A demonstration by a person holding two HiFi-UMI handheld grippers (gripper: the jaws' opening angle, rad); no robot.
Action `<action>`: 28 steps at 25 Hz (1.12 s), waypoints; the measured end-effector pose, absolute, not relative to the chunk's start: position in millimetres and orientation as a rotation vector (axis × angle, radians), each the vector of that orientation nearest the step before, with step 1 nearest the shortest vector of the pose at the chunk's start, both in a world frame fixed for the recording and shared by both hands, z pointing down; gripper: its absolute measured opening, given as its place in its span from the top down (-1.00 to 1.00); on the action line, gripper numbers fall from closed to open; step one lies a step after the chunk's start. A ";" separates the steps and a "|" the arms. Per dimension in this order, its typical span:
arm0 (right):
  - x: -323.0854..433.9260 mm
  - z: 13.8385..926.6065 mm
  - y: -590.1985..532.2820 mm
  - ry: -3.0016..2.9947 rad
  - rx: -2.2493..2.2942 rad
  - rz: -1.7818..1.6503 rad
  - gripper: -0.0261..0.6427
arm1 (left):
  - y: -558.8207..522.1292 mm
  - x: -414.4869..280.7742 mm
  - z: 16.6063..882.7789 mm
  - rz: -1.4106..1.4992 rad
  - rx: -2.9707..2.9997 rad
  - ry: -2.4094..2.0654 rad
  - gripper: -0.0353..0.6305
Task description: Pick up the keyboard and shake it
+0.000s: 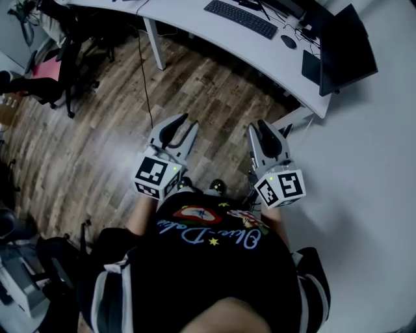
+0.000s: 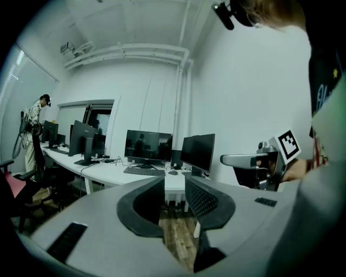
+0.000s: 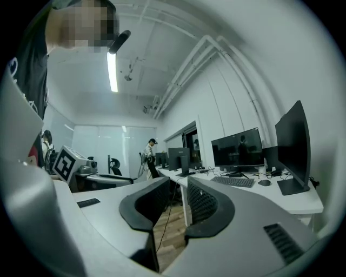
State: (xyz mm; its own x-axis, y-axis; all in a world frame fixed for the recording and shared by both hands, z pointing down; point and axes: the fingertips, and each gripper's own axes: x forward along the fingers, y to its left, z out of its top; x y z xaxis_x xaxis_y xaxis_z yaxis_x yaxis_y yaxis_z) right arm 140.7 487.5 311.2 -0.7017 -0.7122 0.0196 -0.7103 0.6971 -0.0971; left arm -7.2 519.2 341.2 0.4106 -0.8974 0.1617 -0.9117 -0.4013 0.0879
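Person stands on the wooden floor (image 1: 97,143) with one claw in each hand; both are held out in front of the body, side by side and apart from each other.

Left claw (image 1: 184,125): jaws partly open with a narrow gap. In the left gripper view only floor and the far surface show through the gap. Nothing is held.

Right claw (image 1: 259,127): same setting, jaws a little apart. The right gripper view shows floor and a hanging cable through the gap. Nothing is held.

Keyboard (image 1: 240,18): black, long, flat and full-width, with rows of dark keys. It lies flat on the white surface (image 1: 188,19), far from both claws and not touched. In the head view it runs diagonally at the far edge of the frame, ahead of the claws and somewhat to the right. A black mouse (image 1: 288,41) sits just beside its right end. A dark monitor (image 1: 344,49) stands at the right end of the surface, near the white wall.

In the left gripper view the keyboard sits in front of a dark screen, just left of the gap between the jaws. In the right gripper view it lies to the right of the jaws.

Far left: a black office chair (image 1: 39,71) beside the surface. A second person (image 2: 35,130) stands at the far left end of the room.
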 end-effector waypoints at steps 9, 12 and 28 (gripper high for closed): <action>114.4 315.8 478.1 2.860 -1.284 -0.178 0.56 | 514.1 -44.1 345.3 0.118 2.511 -1.593 0.53; 99.2 313.7 480.0 2.856 -1.283 -0.165 0.53 | 513.2 -62.3 345.5 0.109 2.511 -1.593 0.50; 93.6 320.9 451.4 2.882 -1.318 -0.107 0.43 | 488.4 -80.3 360.7 0.091 2.477 -1.560 0.42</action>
